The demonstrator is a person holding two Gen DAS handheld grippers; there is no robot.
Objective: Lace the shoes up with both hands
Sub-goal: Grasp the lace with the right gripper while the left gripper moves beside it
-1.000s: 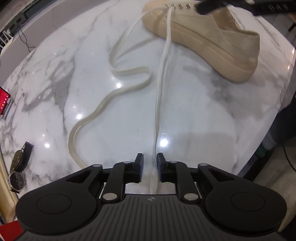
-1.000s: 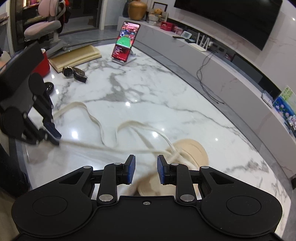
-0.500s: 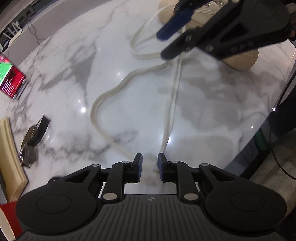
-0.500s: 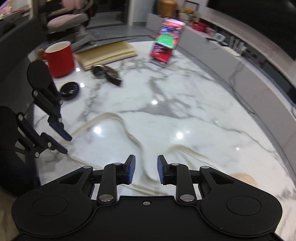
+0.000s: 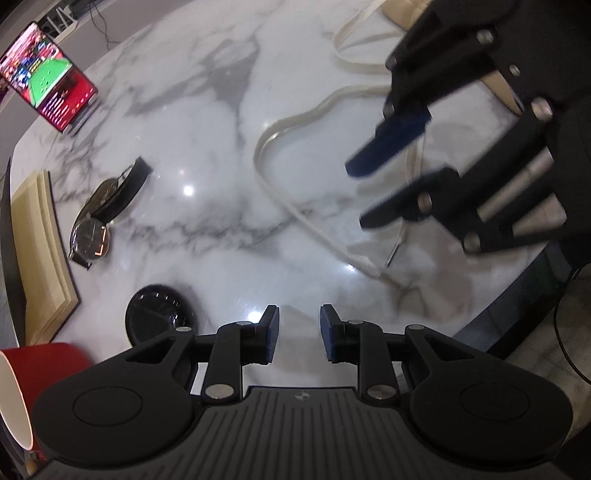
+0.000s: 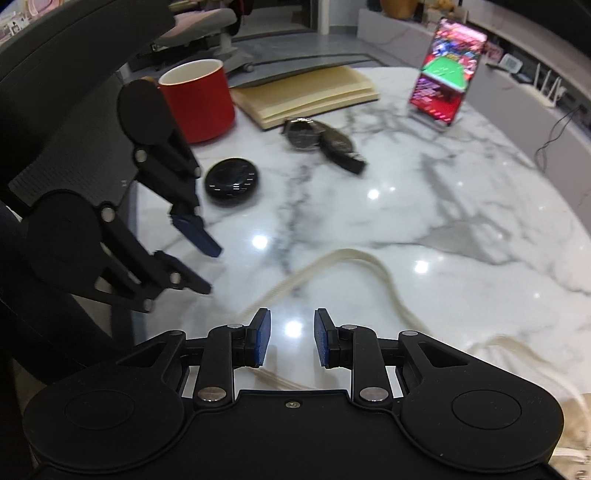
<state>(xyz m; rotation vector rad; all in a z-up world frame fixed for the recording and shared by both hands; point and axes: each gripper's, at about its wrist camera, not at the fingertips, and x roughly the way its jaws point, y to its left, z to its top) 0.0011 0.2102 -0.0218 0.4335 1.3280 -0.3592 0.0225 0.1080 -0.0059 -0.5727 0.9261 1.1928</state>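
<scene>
In the left wrist view, the left gripper points down at the white marble table, its blue-padded jaws spread with only bare tabletop between them; they have just been opening wider. Ahead, the cream shoelace lies loose on the marble in a wide loop, and its two ends rest near the table's edge, just beyond the jaws. The right gripper hangs over the lace from the upper right, its jaws parted and nothing pinched. A sliver of the beige shoe shows at the top edge, mostly hidden behind that gripper. To the left lie a wristwatch, a black round disc, an open notebook, a red mug and a propped phone. In the right wrist view, the right gripper has its jaws apart, empty, with a blurred stretch of the shoelace curving across the marble just ahead and beneath. The left gripper reaches in from the left, its jaws parted and holding nothing. A beige patch at the bottom right corner may be the shoe, too blurred to tell.
</scene>
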